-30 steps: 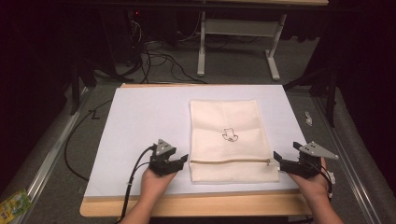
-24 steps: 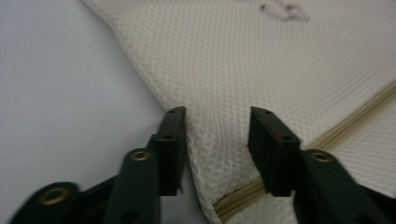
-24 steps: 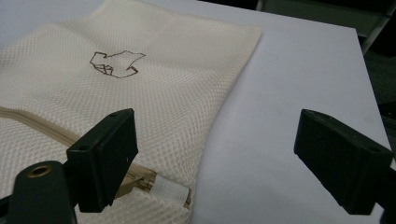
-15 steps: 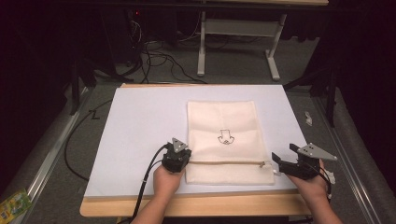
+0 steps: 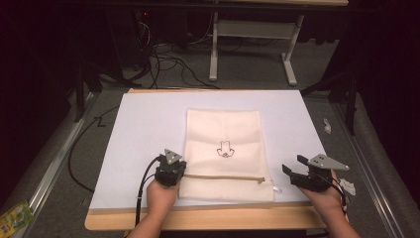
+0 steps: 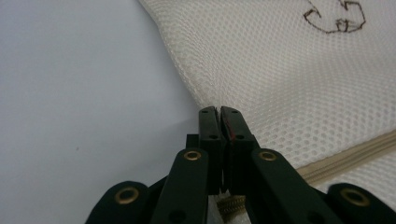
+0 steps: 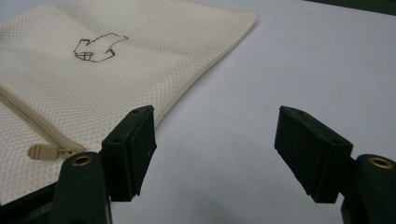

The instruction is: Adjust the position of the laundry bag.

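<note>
On the white mat (image 5: 138,129) | left gripper (image 6: 219,116) fingers pinch mesh bag (image 5: 223,134) edge | right gripper (image 7: 215,144) fingers wide

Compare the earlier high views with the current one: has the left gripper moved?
Yes. The left gripper has shifted rightward across the white mat and now sits, jaws shut, at the left edge of the mesh bag near its zipper.

In the left gripper view, the left gripper (image 6: 219,112) covers the near end of the zipper (image 6: 355,151), and whether its closed jaws pinch the mesh bag (image 6: 289,70) cannot be told. The bag's drawn emblem (image 6: 334,16) is cut off at the top edge.
</note>
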`<state>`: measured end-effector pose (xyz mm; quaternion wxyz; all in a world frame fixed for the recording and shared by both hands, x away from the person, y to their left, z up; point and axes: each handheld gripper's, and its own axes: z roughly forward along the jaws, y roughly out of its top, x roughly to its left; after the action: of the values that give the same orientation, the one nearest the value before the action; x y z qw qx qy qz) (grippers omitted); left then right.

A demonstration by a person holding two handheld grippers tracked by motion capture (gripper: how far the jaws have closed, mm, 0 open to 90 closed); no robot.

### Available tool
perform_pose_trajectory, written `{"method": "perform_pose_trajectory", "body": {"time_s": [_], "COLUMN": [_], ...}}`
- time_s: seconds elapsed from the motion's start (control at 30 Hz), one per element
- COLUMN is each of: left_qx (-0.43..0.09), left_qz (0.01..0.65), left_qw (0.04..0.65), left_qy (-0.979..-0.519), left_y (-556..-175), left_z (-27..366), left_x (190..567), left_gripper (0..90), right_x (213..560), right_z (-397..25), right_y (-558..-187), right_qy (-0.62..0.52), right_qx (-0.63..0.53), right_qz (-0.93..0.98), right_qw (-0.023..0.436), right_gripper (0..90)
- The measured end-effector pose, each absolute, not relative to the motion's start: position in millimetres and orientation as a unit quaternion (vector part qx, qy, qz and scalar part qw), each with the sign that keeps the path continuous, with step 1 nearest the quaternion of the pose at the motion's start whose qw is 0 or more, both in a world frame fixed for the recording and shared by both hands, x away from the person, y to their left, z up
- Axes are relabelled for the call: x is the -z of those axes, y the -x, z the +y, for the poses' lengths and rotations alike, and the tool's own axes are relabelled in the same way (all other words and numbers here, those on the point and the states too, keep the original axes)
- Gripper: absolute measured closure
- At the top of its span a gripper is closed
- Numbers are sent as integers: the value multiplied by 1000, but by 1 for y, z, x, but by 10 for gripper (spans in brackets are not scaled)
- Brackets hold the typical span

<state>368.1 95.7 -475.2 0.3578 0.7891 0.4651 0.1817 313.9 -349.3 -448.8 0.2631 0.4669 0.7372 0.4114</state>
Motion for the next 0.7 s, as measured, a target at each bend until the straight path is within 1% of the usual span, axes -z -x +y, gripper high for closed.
{"method": "perform_pose_trajectory", "body": {"time_s": [0.07,0.13,0.17,0.23,0.3,0.33,0.4,0.43,0.5,0.53,0.6,0.63,0.67,0.7], "left_qx": [-189,-192,-195,-185,-170,-162,-160,-161,-163,-163,-164,-165,-170,-170], "left_qz": [459,451,447,446,447,451,450,447,443,443,441,440,436,436], "left_qw": [358,367,372,381,392,399,397,395,394,395,393,390,384,384], "left_qy": [-791,-790,-790,-788,-786,-781,-784,-787,-789,-788,-790,-792,-796,-796], "left_y": [-362,-358,-355,-354,-357,-357,-356,-355,-355,-355,-355,-355,-357,-357], "left_z": [97,98,99,101,106,108,108,107,107,106,106,105,104,104], "left_x": [475,477,479,483,478,478,479,479,479,478,479,479,480,480], "left_gripper": [869,860,854,849,850,854,854,853,855,857,859,863,871,872], "right_x": [449,450,450,451,452,455,456,460,462,469,471,473,475,475], "right_z": [-350,-349,-349,-346,-342,-333,-330,-321,-316,-306,-303,-300,-297,-297], "right_y": [-316,-316,-316,-315,-314,-314,-314,-313,-314,-314,-315,-315,-315,-315], "right_qy": [-466,-464,-463,-458,-451,-444,-441,-436,-433,-424,-421,-417,-420,-420], "right_qx": [-415,-418,-418,-425,-427,-425,-423,-414,-406,-390,-385,-376,-365,-365], "right_qz": [738,739,742,747,754,765,770,781,789,804,809,815,818,818], "right_qw": [258,252,245,227,211,190,182,167,161,146,144,144,147,147], "right_gripper": [311,352,379,447,504,547,554,561,562,572,579,606,669,669]}}
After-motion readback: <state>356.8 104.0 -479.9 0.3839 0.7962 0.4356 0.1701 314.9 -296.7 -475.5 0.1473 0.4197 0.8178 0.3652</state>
